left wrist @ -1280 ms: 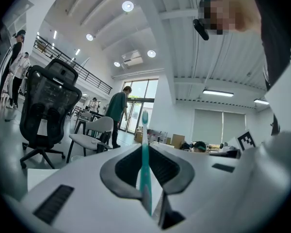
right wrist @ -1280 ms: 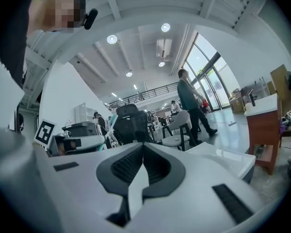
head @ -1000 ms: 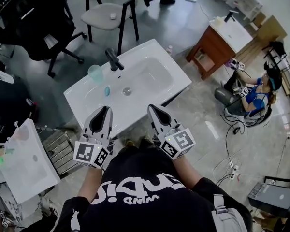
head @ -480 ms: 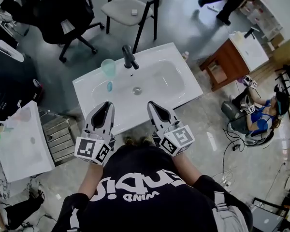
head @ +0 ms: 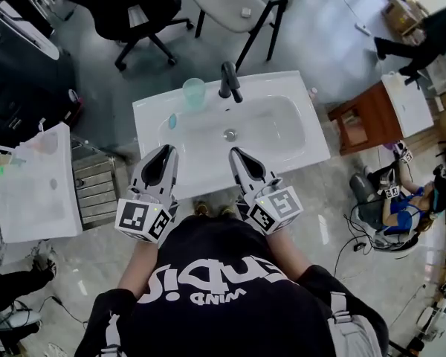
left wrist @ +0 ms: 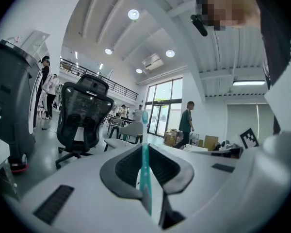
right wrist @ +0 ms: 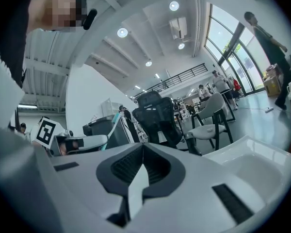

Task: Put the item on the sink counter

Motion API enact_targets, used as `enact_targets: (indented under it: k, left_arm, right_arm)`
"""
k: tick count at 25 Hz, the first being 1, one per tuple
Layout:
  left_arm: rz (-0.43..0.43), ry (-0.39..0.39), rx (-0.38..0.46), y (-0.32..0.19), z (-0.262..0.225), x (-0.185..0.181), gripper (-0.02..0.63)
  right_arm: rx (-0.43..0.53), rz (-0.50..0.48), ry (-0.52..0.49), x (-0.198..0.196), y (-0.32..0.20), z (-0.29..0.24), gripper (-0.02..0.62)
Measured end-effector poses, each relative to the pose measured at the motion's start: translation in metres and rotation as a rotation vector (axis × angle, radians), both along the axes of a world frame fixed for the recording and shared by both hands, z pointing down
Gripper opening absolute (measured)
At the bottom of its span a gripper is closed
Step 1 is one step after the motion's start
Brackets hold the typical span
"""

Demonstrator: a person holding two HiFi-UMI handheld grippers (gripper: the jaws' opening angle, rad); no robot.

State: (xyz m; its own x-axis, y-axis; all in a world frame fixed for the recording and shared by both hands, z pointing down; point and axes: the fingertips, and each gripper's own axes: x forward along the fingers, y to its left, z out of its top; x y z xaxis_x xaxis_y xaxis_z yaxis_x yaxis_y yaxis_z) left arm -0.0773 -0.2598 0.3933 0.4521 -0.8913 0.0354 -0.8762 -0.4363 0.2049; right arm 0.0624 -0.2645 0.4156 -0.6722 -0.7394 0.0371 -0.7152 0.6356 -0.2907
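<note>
Black T-shirt (head: 230, 296) with white lettering (mirrored, seemingly); left tool (head: 166, 151) and right tool (head: 236, 155) are pale grey, black-padded, marker-cubed.

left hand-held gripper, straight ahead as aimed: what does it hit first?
Likely the white ceramic sink counter at its front-left rim, led by the teal toothbrush it clamps; if it clears that, the translucent green cup. Height unclear.

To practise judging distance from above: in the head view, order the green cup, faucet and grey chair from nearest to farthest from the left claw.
1. green cup, back left of the sink counter, just beyond the left claw.
2. faucet, back middle of the counter, right of the cup.
3. grey chair, on the floor behind the sink.
</note>
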Motion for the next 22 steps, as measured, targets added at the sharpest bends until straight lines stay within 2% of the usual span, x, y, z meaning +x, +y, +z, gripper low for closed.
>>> enact_targets:
  k: [7, 22]
  left_arm:
    - [-0.084, -0.046, -0.080, -0.014, 0.040, -0.026, 0.057]
    - [-0.233, -0.119, -0.357, -0.026, 0.158, -0.071, 0.057]
  right_arm:
    - [-0.001, -0.014, 0.005, -0.003, -0.005, 0.001, 0.018]
    - [-0.019, -0.013, 0.006, 0.002, -0.003, 0.004, 0.018]
